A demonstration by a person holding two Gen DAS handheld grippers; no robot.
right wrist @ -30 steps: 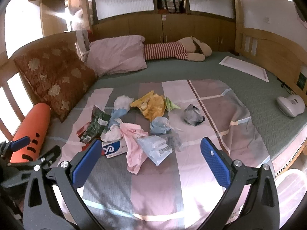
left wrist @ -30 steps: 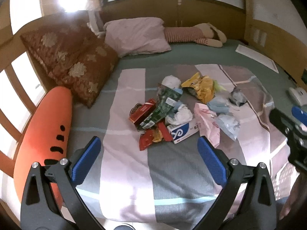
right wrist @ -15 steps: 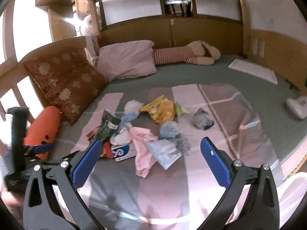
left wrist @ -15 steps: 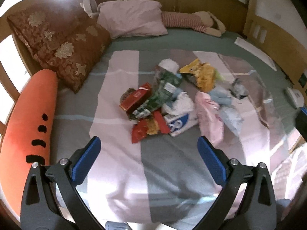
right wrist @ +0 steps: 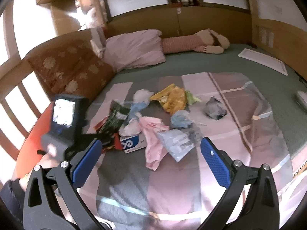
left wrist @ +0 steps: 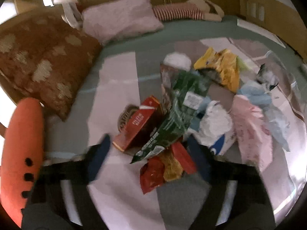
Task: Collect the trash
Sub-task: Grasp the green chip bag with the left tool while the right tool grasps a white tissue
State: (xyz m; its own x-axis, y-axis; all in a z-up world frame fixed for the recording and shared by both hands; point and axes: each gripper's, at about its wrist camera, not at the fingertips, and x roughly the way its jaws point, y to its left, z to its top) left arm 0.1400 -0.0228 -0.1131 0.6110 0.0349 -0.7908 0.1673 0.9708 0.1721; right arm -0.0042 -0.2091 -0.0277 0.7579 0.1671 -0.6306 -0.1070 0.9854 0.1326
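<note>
Where striped blanket (left wrist: 119, 195) covers bed: trash pile (left wrist: 193, 115), crumpled wrappers, mid-blanket. Left gripper (left wrist: 147, 153) closing, straddles green packet (left wrist: 172, 122) w/o contact; red box (left wrist: 137, 123) adjacent. Right gripper (right wrist: 149, 160) apart, empty.

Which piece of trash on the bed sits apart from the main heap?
The crumpled grey bag. It lies alone on the blanket, right of the yellow wrapper; the other pieces overlap or touch in one heap.

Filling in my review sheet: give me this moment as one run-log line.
left gripper: jaws just closing, astride green crinkly snack bag, no grip yet | right gripper: open, empty | trash pile on striped blanket: uncollected
</note>
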